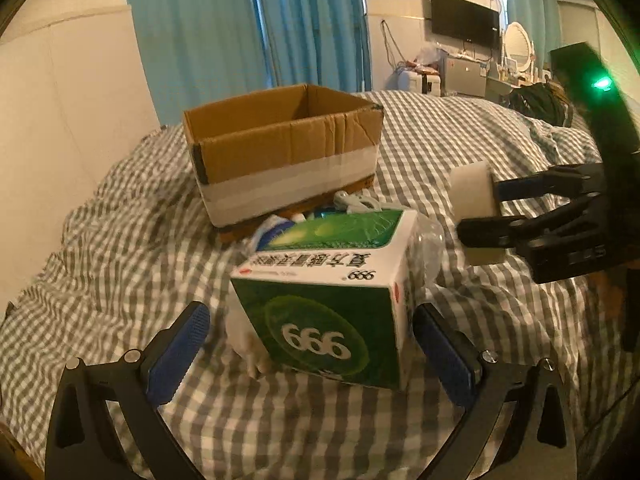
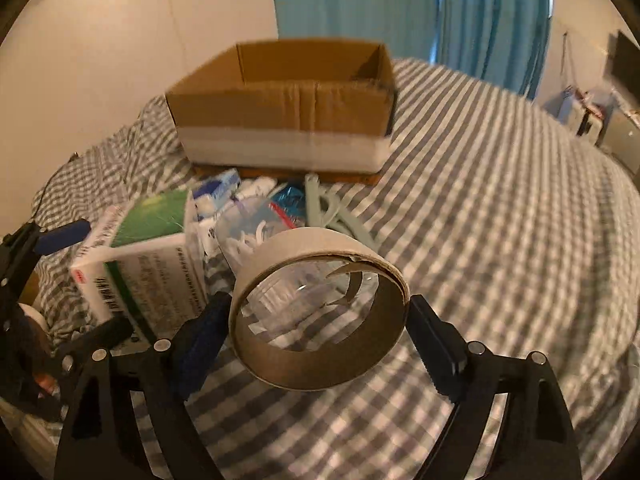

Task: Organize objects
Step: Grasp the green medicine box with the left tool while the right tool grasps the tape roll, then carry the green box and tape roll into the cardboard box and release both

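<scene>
Right gripper (image 2: 320, 320) around a nearly spent tape roll (image 2: 320, 312).

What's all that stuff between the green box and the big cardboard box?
A jumble of small items lies there on the bed, touching the green medicine box and reaching the cardboard box: packets, a clear bag, pale plastic clips. The right wrist view shows it best.

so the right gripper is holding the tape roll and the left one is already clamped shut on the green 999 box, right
Not quite. The right gripper does hold the tape roll, but the left gripper is open: in the left wrist view its fingers sit apart on either side of the green 999 box, not clamped on it.
</scene>
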Motion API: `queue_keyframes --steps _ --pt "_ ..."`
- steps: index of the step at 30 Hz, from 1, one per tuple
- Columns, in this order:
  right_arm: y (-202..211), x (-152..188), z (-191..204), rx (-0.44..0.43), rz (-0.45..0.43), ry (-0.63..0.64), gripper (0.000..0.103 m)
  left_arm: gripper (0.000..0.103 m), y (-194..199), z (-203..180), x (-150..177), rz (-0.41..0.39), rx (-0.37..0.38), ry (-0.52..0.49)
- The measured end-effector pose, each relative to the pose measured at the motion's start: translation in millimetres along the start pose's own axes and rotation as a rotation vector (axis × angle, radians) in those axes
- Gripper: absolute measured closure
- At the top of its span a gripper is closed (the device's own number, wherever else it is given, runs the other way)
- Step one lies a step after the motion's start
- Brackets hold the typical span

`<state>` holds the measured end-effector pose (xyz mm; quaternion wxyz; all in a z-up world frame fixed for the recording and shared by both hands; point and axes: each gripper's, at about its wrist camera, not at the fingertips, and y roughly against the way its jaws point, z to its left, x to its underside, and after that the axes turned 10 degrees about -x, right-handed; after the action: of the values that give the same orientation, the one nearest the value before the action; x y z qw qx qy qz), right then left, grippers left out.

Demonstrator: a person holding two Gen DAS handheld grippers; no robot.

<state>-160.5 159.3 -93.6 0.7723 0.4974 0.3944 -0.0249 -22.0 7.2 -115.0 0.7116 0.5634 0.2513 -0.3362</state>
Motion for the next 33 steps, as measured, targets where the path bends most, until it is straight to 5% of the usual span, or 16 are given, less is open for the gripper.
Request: queue_keyframes --steps 9,20,28,33 --pt "25 0 2 0.003 -0.052 0.018 0.016 0.000 -28 -16 -14 -0.016 0.131 -0.045" --pt "26 5 -10 0.040 -0.058 -0.018 0.016 0.000 -48 -39 -22 0.048 0.082 -0.065" --pt "46 6 0 0.075 -0.087 -0.007 0.016 0.001 -22 -20 -31 0.112 0.001 -0.036" --pt "69 0 11 0.097 -0.129 -0.007 0.016 0.001 11 -3 -48 0.076 -0.034 0.004"
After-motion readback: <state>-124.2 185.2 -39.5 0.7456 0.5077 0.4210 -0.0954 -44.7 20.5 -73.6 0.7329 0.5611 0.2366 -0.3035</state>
